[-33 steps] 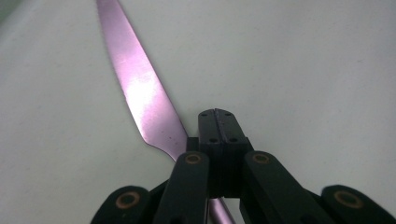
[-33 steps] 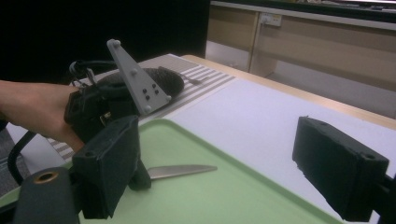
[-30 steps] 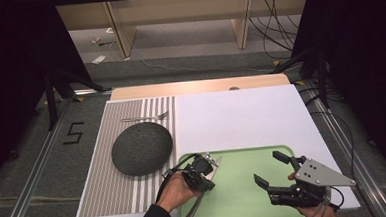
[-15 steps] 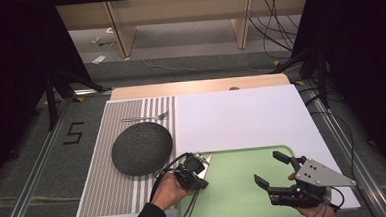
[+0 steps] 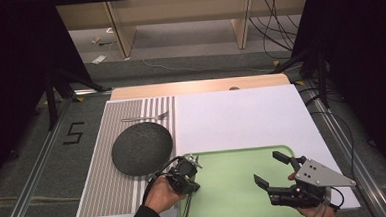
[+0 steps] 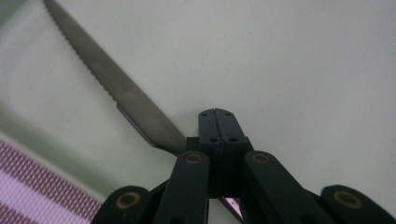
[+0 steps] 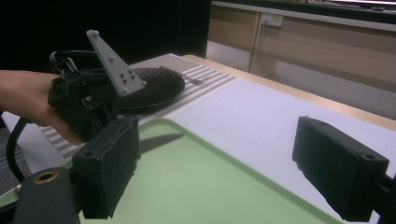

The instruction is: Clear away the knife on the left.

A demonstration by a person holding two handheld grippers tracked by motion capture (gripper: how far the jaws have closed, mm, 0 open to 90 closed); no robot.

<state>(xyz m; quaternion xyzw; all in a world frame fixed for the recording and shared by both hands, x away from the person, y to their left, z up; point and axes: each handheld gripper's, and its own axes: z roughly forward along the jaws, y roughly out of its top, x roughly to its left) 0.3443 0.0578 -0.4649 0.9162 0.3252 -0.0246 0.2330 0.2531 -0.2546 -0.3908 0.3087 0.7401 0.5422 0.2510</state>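
- A table knife point(image 6: 126, 100) with a serrated blade is the thing being handled. In the left gripper view its blade runs away from the jaws, up and to the left, over the pale green tray point(image 6: 303, 70).
- The left gripper point(image 6: 218, 122) has its two black jaws pressed together. The knife's handle end passes under and behind them, and a sliver of metal shows again below the linkage. This looks like a pinch on the knife, though the contact itself is hidden.
- In the high view the left gripper point(image 5: 184, 173) sits at the tray's near left corner, held in the person's left hand point(image 5: 163, 195). The knife appears to hang down toward the table's near edge, too thin to trace with certainty.
- The right gripper point(image 5: 274, 177) hovers over the tray's point(image 5: 233, 159) right part, well apart from the knife, its jaws spread wide with nothing between them.
- From the right gripper's own camera, the blade tip point(image 7: 161, 141) shows just beyond its left jaw, above the tray, below the left gripper point(image 7: 88, 107).
- The left hand is much the nearer to the knife; any next move with it likely belongs there.
- Beyond the left gripper lie a dark round plate point(image 5: 142, 148) on a striped mat point(image 5: 104, 163), and a fork point(image 5: 144, 117) past the plate.
- A white board point(image 5: 241, 118) covers the table beyond the tray.
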